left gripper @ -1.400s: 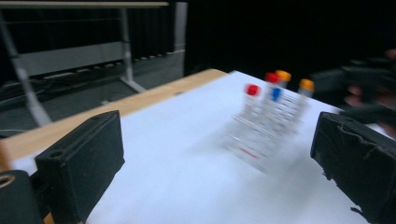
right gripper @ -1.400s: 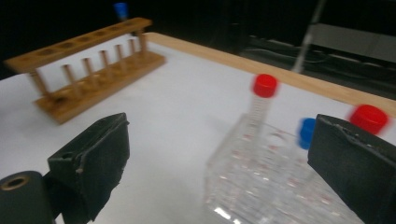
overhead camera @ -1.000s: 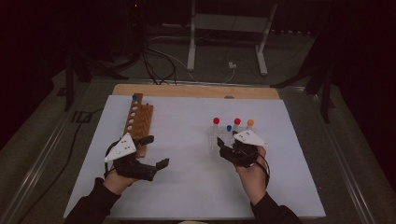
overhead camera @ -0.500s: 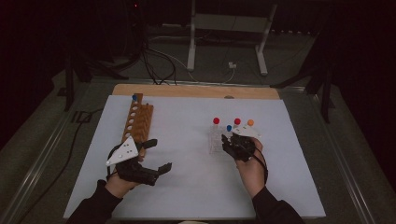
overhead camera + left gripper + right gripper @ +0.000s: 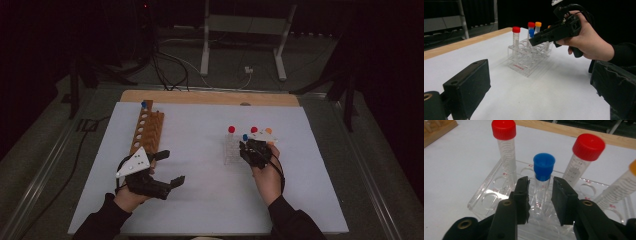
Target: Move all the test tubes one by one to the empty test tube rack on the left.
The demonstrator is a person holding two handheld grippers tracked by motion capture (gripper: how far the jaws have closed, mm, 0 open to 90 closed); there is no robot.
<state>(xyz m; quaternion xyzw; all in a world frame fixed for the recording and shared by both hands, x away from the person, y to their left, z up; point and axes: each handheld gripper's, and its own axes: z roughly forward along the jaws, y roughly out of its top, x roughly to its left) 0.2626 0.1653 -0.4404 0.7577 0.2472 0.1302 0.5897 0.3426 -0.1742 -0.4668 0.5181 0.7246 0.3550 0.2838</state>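
1. My right hand-held gripper (image 5: 540, 195) sits at the clear plastic tube rack (image 5: 499, 191), with its two black jaws on either side of the short clear tube with the blue cap (image 5: 544, 168). The jaws have just been closing and now stand narrow, with the tube between them. A sliver of gap shows on each side, so I judge the pads are not yet pressing.

2. The blue-capped tube stands upright in a hole near the middle of the rack, on the white sheet that covers the bench (image 5: 200, 195). A tall clear tube with a red cap (image 5: 504, 130) stands to its left in the right gripper view, a second red-capped tube (image 5: 587, 146) to its right, and an orange-capped tube (image 5: 632, 168) at the edge.

3. My left hand-held gripper (image 5: 167, 167) hovers over the sheet with its jaws wide and nothing in them, just in front of the long wooden tube rack (image 5: 145, 130).

4. Risk, as I judge it: the jaws sit below the cap on the smooth tube wall. If I close unevenly, the tube may tilt in its hole and bind when I lift.

5. The rack looks light. A tube that binds could drag the whole rack up or tip it, and nothing holds it down.

6. The red-capped tubes stand near the jaws; a sideways drift could knock one.

7. Too soft a grip and the tube may slide out.
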